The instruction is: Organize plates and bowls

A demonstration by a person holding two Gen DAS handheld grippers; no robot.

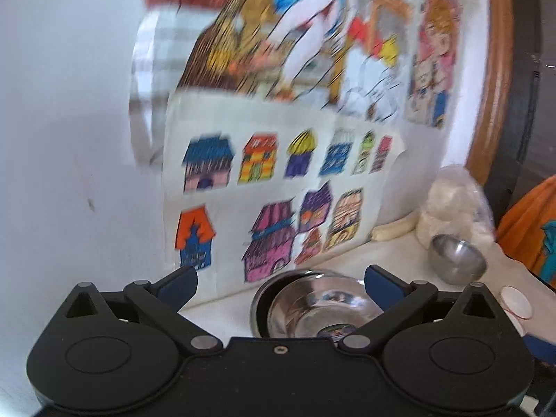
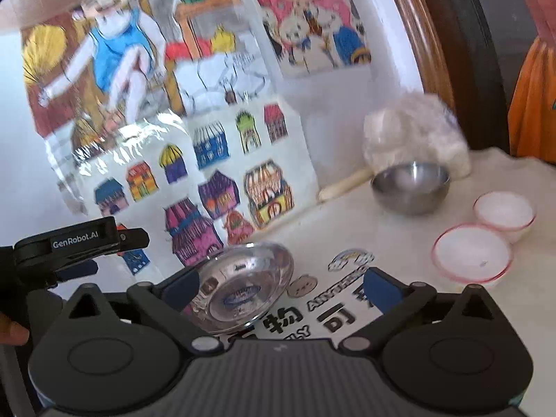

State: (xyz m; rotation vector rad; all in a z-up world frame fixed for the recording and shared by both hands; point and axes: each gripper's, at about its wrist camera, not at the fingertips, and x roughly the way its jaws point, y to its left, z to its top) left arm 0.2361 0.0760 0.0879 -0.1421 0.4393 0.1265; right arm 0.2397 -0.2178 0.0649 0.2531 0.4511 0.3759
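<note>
A shiny steel dish (image 1: 312,307) with a sticker in its bottom lies on the white table below my left gripper (image 1: 279,278), whose jaws stand open and hold nothing. In the right wrist view the same dish (image 2: 243,285) lies just past the left finger of my right gripper (image 2: 281,283), which is also open and holds nothing. A deeper steel bowl (image 2: 410,187) sits farther back right, seen also in the left wrist view (image 1: 457,257). Two white bowls with red rims (image 2: 471,253) (image 2: 504,213) stand to the right.
Children's drawings (image 2: 215,160) cover the wall just behind the dish. A bag of white stuff (image 2: 417,132) and a pale stick (image 2: 344,184) lie by the steel bowl. The left tool's black housing (image 2: 80,239) shows at the left. Orange cloth (image 2: 531,104) hangs at the right.
</note>
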